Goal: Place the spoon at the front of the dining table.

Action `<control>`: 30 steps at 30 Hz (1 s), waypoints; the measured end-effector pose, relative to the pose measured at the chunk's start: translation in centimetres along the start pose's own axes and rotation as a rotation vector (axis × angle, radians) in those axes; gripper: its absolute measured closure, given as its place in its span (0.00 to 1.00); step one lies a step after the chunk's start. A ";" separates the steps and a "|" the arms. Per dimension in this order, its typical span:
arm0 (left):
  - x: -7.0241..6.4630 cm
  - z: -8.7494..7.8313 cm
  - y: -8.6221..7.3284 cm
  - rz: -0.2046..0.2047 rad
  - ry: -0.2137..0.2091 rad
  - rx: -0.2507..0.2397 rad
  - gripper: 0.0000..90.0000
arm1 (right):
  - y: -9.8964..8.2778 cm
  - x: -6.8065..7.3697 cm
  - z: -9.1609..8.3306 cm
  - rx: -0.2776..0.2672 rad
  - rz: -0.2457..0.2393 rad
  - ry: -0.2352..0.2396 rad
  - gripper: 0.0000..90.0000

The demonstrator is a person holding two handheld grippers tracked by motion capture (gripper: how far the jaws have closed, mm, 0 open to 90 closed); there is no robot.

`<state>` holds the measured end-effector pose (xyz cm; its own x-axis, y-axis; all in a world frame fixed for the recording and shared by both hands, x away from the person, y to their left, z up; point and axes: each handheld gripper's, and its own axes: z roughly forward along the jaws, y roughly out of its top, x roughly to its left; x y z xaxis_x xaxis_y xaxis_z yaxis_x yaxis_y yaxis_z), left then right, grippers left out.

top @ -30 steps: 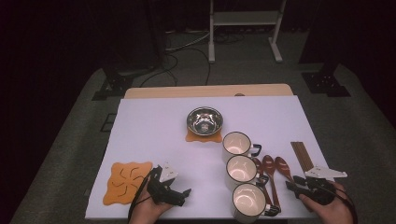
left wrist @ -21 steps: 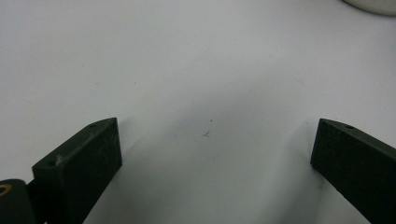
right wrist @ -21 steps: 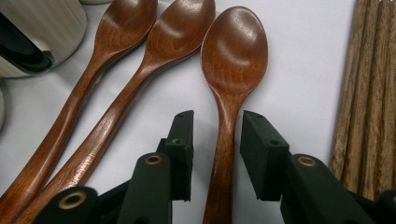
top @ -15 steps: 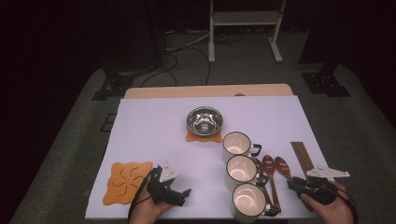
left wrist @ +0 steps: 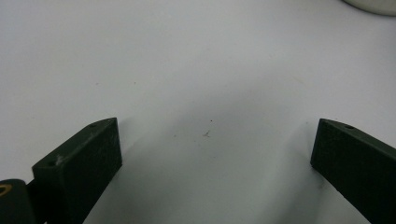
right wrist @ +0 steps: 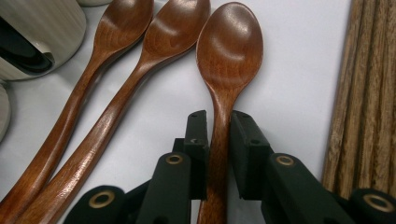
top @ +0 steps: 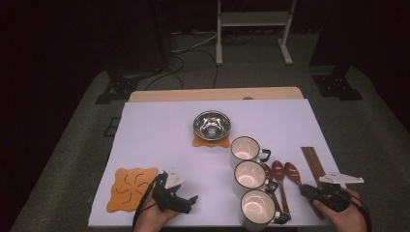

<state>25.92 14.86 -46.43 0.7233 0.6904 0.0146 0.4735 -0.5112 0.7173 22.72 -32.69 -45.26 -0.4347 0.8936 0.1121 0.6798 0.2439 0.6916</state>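
- right gripper has just been closing; its pads now pinch the handle of the rightmost wooden spoon.
- spoon lies flat on the bench, beside the chopsticks.
- likely light, stiff and smooth; gripping the neck suits it.
- left gripper gapes wide, holding nothing.

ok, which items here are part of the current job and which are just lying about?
In play:
- right tongs, just closed on the rightmost wooden spoon

Lying about:
- other two spoons
- three mugs
- steel bowl
- orange mat
- chopsticks
- left tongs, open
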 end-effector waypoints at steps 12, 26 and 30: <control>0.0 0.0 0.0 0.001 0.000 0.000 0.01 | 0.0 -0.1 -0.1 0.008 0.017 0.004 0.89; 0.0 0.0 0.0 0.000 0.000 0.000 0.01 | 0.1 -0.3 -0.4 -0.009 0.048 -0.003 0.89; 0.0 0.0 0.0 0.000 0.000 0.000 0.01 | 0.1 -0.3 -0.6 -0.014 0.049 -0.009 0.90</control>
<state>25.92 14.86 -46.43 0.7230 0.6907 0.0144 0.4738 -0.5110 0.7171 22.62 -33.14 -44.81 -0.3956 0.9078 0.1396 0.6915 0.1944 0.6957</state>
